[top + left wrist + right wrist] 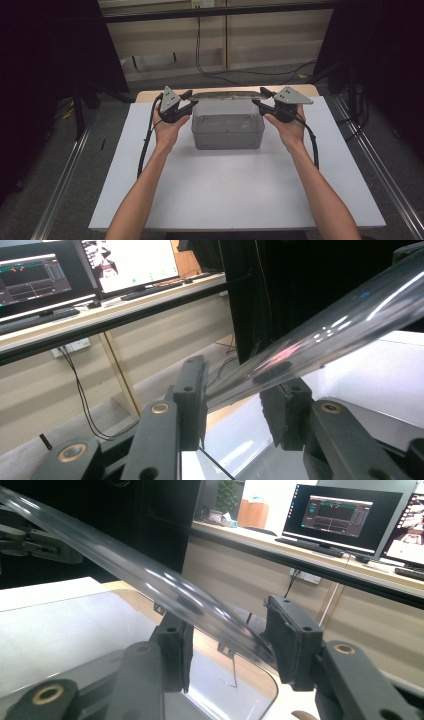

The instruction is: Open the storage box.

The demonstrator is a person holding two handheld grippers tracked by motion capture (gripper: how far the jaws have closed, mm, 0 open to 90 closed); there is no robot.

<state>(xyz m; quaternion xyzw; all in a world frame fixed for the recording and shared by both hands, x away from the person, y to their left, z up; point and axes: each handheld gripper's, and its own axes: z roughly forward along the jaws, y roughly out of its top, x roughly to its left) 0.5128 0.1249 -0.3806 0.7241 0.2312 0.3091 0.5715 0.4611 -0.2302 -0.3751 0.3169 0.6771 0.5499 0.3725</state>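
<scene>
high view — a clear plastic box [228,131] sits on the white worktop [235,195], toward its far middle. a clear lid [226,95] hangs over the box's back edge, tilted, lifted off the box. the left gripper [186,103] holds the lid's left end, the right gripper [260,99] holds its right end, one at each side of the box. both forearms come in from the bottom, a hand wrapped round each gripper body, a cable trailing from each. grey three-cornered plates sit on top of both grippers. dark floor and a cable lie past the worktop.

left gripper view — the lid [320,335] runs as a clear slanted band from upper right down into the gap between the two black fingers [192,400]. its edge sits between them and the fingers are closed on the lid edge — pads look to be touching it. white worktop [370,375] lies below at right, the box rim at the bottom. monitors [90,265] stand on a desk behind.

right gripper view — the lid [125,565] slants from upper left down between the fingers [292,640], which grip the lid's rim. the box [235,700] with its rounded corner sits under them, worktop [45,625] at left. the other gripper [35,540] is blurred at far left on the lid's other end. monitors [340,515] on a desk at right.
</scene>
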